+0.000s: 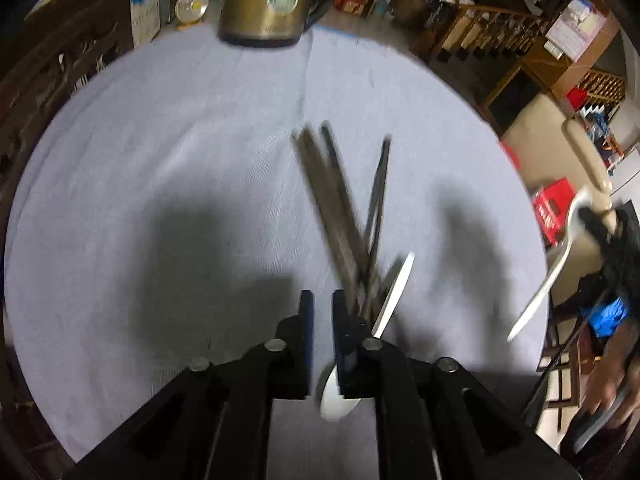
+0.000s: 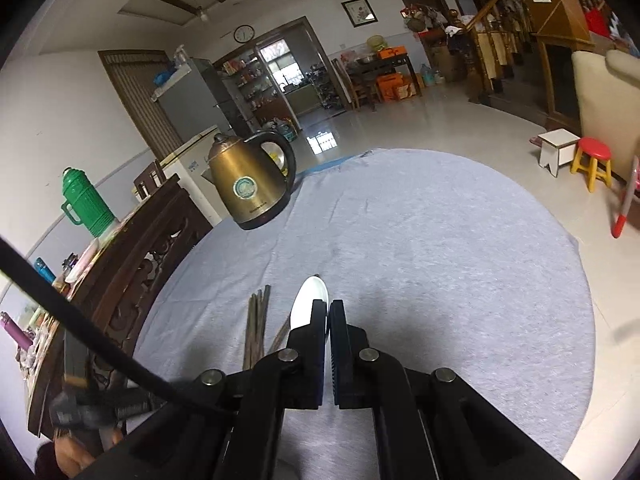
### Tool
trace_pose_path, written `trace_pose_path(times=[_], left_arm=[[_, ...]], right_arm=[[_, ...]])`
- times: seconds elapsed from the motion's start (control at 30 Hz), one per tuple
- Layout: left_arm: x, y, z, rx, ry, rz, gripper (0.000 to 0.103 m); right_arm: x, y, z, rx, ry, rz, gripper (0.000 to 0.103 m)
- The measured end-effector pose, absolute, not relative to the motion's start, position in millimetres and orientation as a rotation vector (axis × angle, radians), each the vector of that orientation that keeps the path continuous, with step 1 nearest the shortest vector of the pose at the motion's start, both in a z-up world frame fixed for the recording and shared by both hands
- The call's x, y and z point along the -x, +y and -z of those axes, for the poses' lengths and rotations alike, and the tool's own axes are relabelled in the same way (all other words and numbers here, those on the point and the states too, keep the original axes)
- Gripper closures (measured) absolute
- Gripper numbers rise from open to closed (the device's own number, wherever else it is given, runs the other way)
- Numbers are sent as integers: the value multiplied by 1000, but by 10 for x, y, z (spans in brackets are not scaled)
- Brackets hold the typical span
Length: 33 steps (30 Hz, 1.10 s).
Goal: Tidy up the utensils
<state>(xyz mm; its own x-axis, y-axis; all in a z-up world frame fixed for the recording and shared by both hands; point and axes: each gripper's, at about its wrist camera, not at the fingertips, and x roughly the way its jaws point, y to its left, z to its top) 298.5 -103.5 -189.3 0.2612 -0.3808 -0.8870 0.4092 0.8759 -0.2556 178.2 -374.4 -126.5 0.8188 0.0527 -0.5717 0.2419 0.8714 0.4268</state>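
Several dark chopsticks (image 1: 340, 208) lie fanned on the grey tablecloth (image 1: 160, 152), with a white spoon (image 1: 394, 292) beside them. My left gripper (image 1: 322, 300) hovers just left of them, fingers slightly apart, nothing between them. A white spoon bowl (image 1: 334, 392) shows under its right finger. My right gripper (image 2: 329, 308) is shut on a white spoon (image 2: 308, 300), held above the cloth; that spoon also shows at the right of the left wrist view (image 1: 552, 268). The chopsticks (image 2: 256, 328) lie to its left.
A brass electric kettle (image 2: 248, 184) stands at the table's far edge. A dark carved wooden cabinet (image 2: 132, 264) with a green thermos (image 2: 82, 204) stands left of the table. Stools (image 2: 592, 164) stand on the floor at right.
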Motion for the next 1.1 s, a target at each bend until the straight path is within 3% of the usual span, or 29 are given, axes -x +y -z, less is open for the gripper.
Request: trace_pose_path(times=[0.03, 0.13, 0.53, 0.73, 1.1], left_arm=[[-2916, -993, 1959, -36, 1199, 533, 79], [-2739, -924, 2150, -39, 1229, 536, 68], [-2612, -787, 2279, -2, 1204, 557, 66], [-2552, -977, 2302, -82, 1153, 573, 53], [-2543, -1006, 2315, -67, 1121, 575, 53]], right_arm=[[-1788, -3769, 1287, -519, 615, 108, 100], [-1834, -3782, 1335, -542, 624, 105, 100], [-2000, -3710, 1307, -562, 548, 168, 100], [-1880, -3742, 1132, -546, 474, 157, 100], [-2181, -3453, 857, -496, 476, 63, 100]])
